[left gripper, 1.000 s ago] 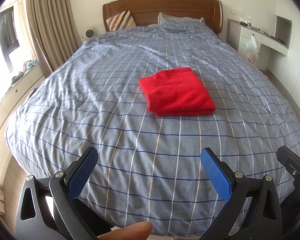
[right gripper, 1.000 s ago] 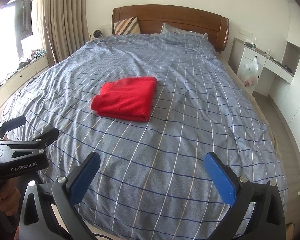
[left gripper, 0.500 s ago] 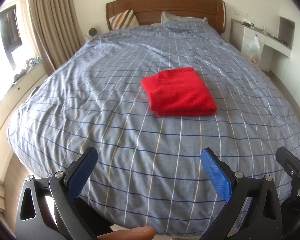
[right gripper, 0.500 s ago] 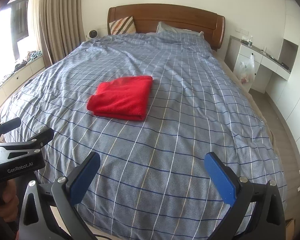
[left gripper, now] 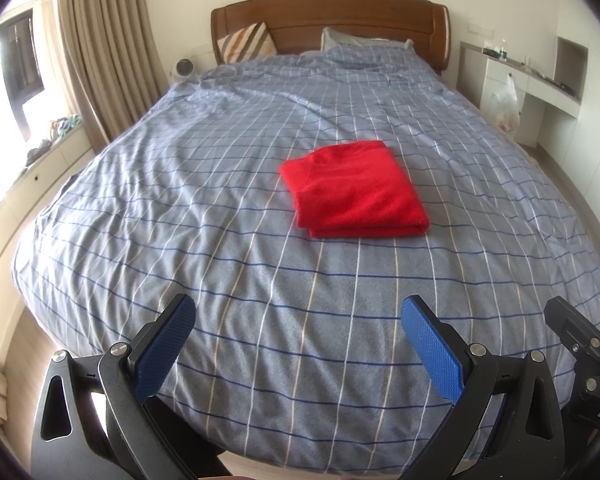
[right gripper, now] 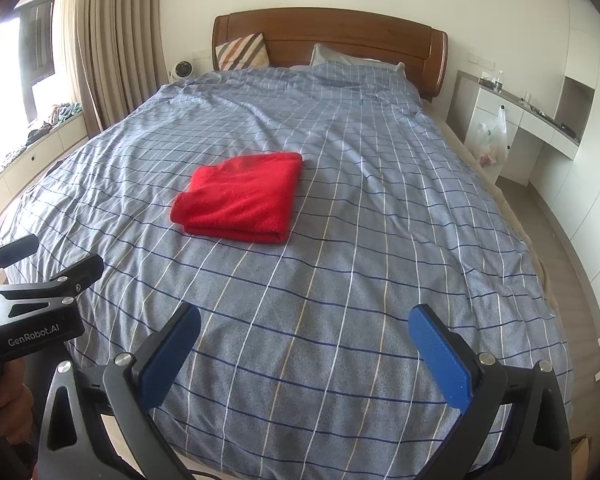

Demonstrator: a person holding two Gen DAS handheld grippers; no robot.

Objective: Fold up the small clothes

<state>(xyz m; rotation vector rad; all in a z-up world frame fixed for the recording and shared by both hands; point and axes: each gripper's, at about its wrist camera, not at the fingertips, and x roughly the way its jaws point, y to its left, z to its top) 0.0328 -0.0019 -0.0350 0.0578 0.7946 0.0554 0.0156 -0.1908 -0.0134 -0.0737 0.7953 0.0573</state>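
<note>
A red cloth [left gripper: 354,190] lies folded into a neat rectangle in the middle of the bed [left gripper: 220,240], which has a blue checked cover. The right wrist view shows the same red cloth [right gripper: 240,198] left of centre. My left gripper [left gripper: 298,344] hangs over the foot of the bed, well short of the cloth, open with nothing between its blue pads. My right gripper [right gripper: 304,354] is open too and empty, equally far back. The body of the left gripper [right gripper: 32,304] shows at the left edge of the right wrist view, held by a hand.
A wooden headboard [left gripper: 328,20] with pillows [left gripper: 246,42] stands at the far end. Curtains [left gripper: 108,52] and a low window cabinet [left gripper: 16,192] run along the left. A white desk [left gripper: 528,80] with a plastic bag [left gripper: 504,104] stands on the right, with bare floor [right gripper: 560,248] beside the bed.
Both grippers have drawn back and risen a little from the bed, so the red cloth looks slightly farther off. Both stay open. The cloth has not moved.
</note>
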